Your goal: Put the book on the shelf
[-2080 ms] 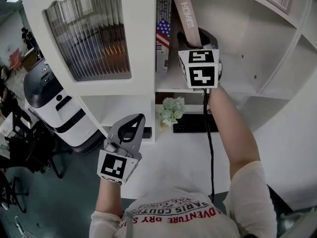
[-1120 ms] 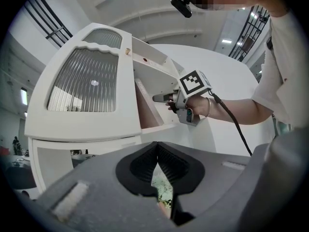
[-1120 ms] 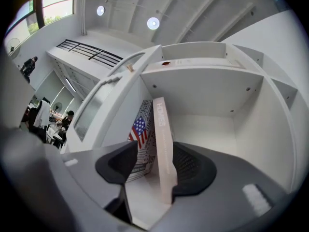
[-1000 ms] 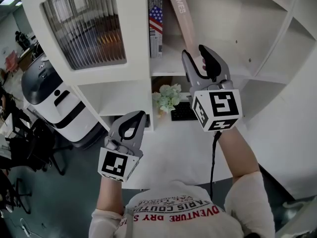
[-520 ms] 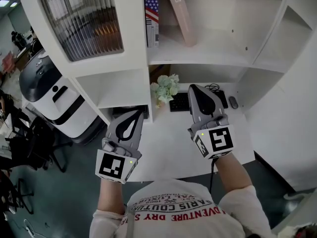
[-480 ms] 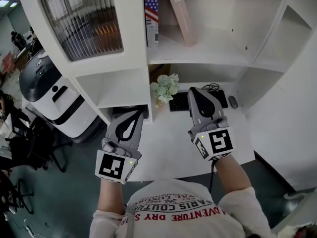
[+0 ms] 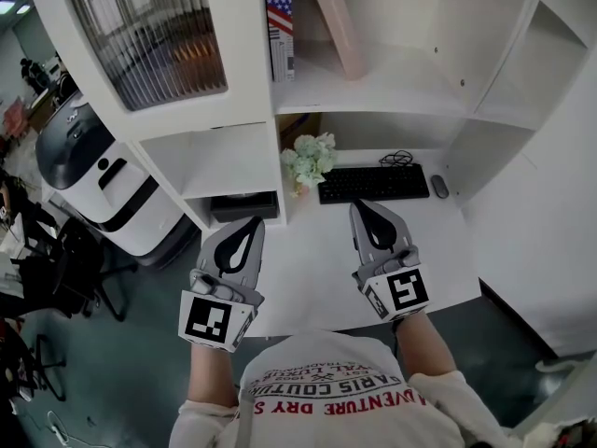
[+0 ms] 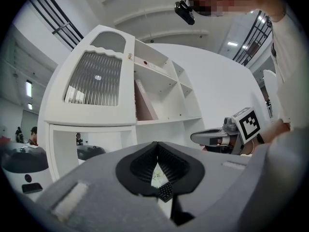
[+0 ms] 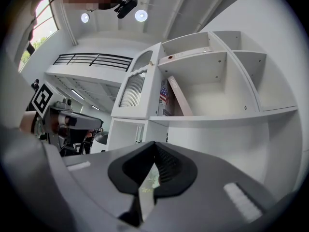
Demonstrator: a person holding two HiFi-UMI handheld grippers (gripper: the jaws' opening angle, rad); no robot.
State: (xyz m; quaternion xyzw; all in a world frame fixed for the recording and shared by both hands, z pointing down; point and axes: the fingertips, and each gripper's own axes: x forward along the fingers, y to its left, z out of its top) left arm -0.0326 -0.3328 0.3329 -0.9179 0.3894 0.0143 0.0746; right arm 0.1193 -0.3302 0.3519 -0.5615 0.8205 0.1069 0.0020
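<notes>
White shelf (image 7: 373, 87) unit. The pink-tan book (image 7: 336, 26) sits in the upper middle compartment, foot on the board, tilted with its top toward the upright books (image 7: 278, 26) at the left wall. The board right of the book is open as far as the right-hand divider (image 7: 509, 49). Below it is the desk (image 7: 308, 269) recess: plant (image 7: 308, 160) at the left post, keyboard (image 7: 373, 183) and mouse (image 7: 439, 187) at the back, bare top from there out to the front edge.

The 2 grippers hang over that front strip, side by side, well apart from each other and well below the book's board. Right gripper (image 7: 366, 209) tips point at the keyboard, just short of it, not touching. Left gripper (image 7: 250, 224) tips point at the low cubby (image 7: 215, 161) under the ribbed door (image 7: 149, 35).

Cut off: the book's top end runs out of the head view, so its title is partial. The right gripper view shows that end close to the upright books, but I cannot tell if they touch. Left of the shelf stands a white machine (image 7: 93, 180), lower part behind chairs, type unclear.

Jaws: the left pair is together at the tips, nothing between. The right pair is together too, nothing between. Neither gripper touches book, shelf or desk.
</notes>
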